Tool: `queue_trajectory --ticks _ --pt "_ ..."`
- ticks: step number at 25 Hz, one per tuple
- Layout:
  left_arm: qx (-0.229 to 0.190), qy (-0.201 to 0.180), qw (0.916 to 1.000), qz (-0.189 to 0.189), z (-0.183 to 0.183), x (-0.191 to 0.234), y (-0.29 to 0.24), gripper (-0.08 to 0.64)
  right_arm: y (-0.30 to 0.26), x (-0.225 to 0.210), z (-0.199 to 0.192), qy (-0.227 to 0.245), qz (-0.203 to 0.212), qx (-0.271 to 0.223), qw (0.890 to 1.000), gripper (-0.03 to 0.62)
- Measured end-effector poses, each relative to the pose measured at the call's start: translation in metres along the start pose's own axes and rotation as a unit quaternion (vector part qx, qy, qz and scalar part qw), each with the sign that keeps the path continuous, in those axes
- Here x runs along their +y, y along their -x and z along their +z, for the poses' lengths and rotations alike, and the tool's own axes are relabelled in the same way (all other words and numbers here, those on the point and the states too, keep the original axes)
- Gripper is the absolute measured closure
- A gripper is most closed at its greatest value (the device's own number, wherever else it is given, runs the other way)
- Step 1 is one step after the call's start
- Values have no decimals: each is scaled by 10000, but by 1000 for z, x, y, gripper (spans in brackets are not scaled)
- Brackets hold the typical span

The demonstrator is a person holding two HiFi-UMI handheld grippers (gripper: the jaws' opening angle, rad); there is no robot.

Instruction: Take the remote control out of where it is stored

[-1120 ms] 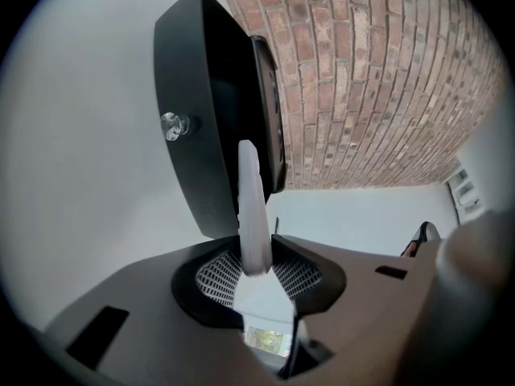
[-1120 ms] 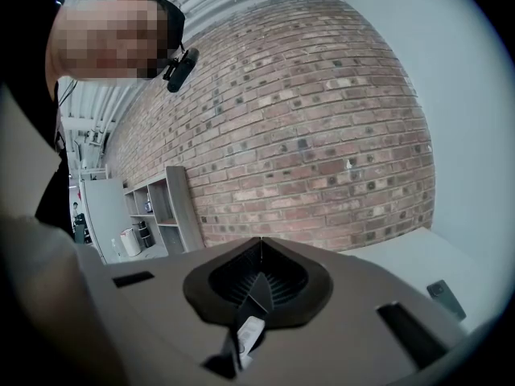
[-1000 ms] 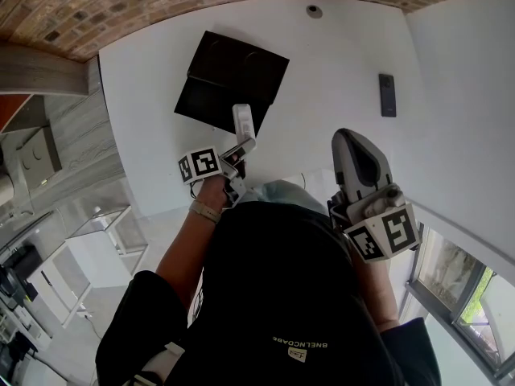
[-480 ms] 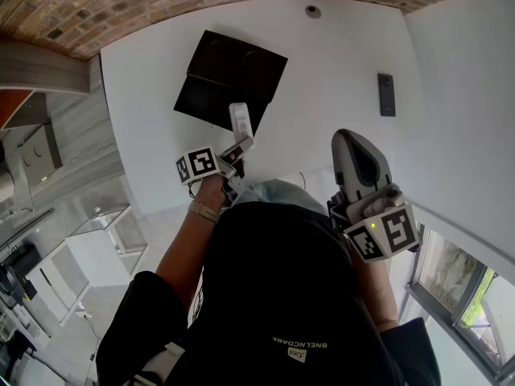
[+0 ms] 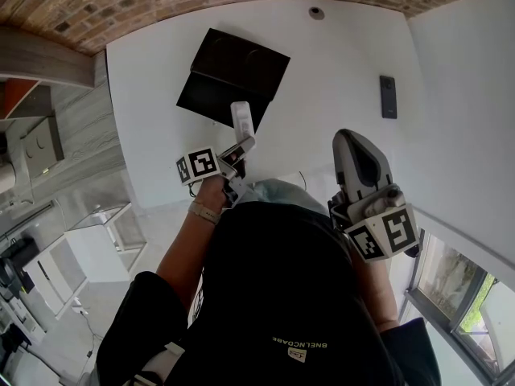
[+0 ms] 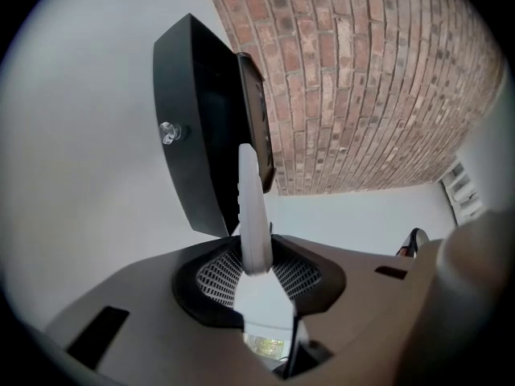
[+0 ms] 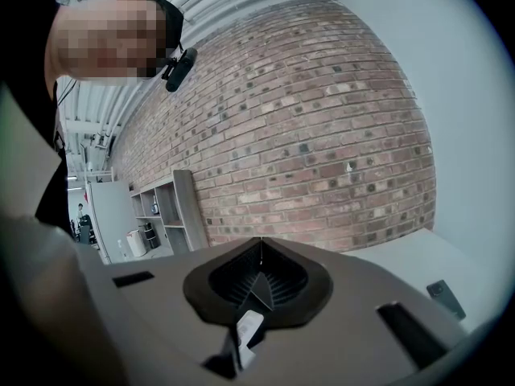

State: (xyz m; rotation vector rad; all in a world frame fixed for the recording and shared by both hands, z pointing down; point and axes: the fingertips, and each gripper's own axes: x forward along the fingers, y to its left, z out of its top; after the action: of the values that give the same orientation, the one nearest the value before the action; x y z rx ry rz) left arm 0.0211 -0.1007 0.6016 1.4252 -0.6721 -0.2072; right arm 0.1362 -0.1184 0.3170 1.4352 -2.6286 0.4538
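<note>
While our left gripper [image 5: 238, 146] pinches the lower end of the white remote control [image 5: 241, 120] between its pads, the remote stands upright with its tip at the lower edge of the black wall box [image 5: 233, 75], which lies toward twelve o'clock from it in the head view. We cannot tell whether tip and box touch. Our right gripper [image 5: 354, 145], at three o'clock from the left one, has its fingers pressed together on nothing.

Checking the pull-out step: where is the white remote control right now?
Head view, left of centre: the remote control is clamped by its lower end in the left tongs, at the lower edge of the black wall box.
</note>
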Motion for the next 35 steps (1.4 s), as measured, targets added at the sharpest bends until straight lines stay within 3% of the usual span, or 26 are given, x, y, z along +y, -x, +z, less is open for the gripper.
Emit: queue_trajectory --ticks 16,35 --pt "-524 -651 9952 -501 25 -71 22 445 -8 9 5 -22 390 -123 9992 588" --pt "-1220 -1768 9720 -950 56 -167 67 445 -28 15 16 -65 789 -267 9965 588"
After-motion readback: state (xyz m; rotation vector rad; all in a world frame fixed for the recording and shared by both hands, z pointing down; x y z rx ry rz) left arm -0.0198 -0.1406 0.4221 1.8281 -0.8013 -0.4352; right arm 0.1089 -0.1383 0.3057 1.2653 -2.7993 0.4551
